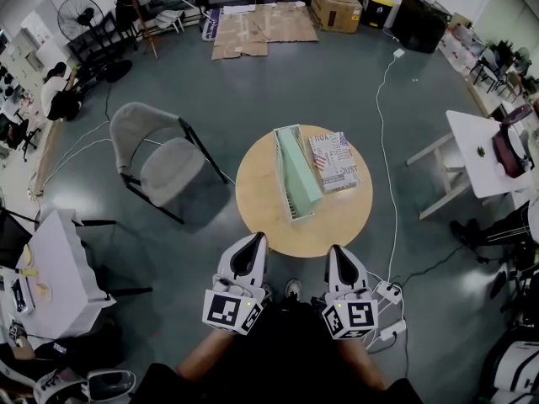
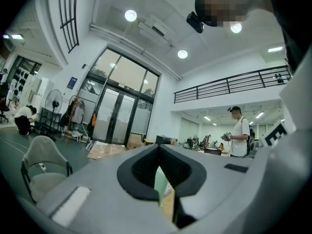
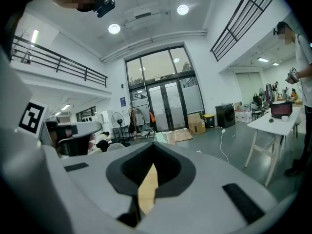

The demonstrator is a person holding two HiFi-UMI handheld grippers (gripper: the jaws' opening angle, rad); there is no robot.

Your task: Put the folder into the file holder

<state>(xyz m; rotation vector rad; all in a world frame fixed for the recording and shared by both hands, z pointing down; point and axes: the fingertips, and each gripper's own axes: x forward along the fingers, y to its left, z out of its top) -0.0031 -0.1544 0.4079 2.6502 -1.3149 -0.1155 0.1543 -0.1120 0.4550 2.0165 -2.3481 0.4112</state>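
Observation:
On the round wooden table (image 1: 337,221) a pale green file holder (image 1: 296,173) with a white frame lies along the left of centre. The folder (image 1: 333,161), with a printed, striped cover, lies flat right beside it on its right side. My left gripper (image 1: 255,239) is at the table's near edge, shut and holding nothing. My right gripper (image 1: 336,251) is beside it at the same edge, also shut and holding nothing. In the left gripper view a strip of the green holder (image 2: 161,184) shows below the closed tips. The right gripper view shows only tabletop wood (image 3: 147,189) there.
A grey chair (image 1: 160,154) stands left of the table. A white desk (image 1: 476,154) is at the right and another white table (image 1: 50,268) at the left. A white cable (image 1: 387,141) runs to a power strip (image 1: 389,291) by my right gripper. Cardboard (image 1: 261,28) lies far back.

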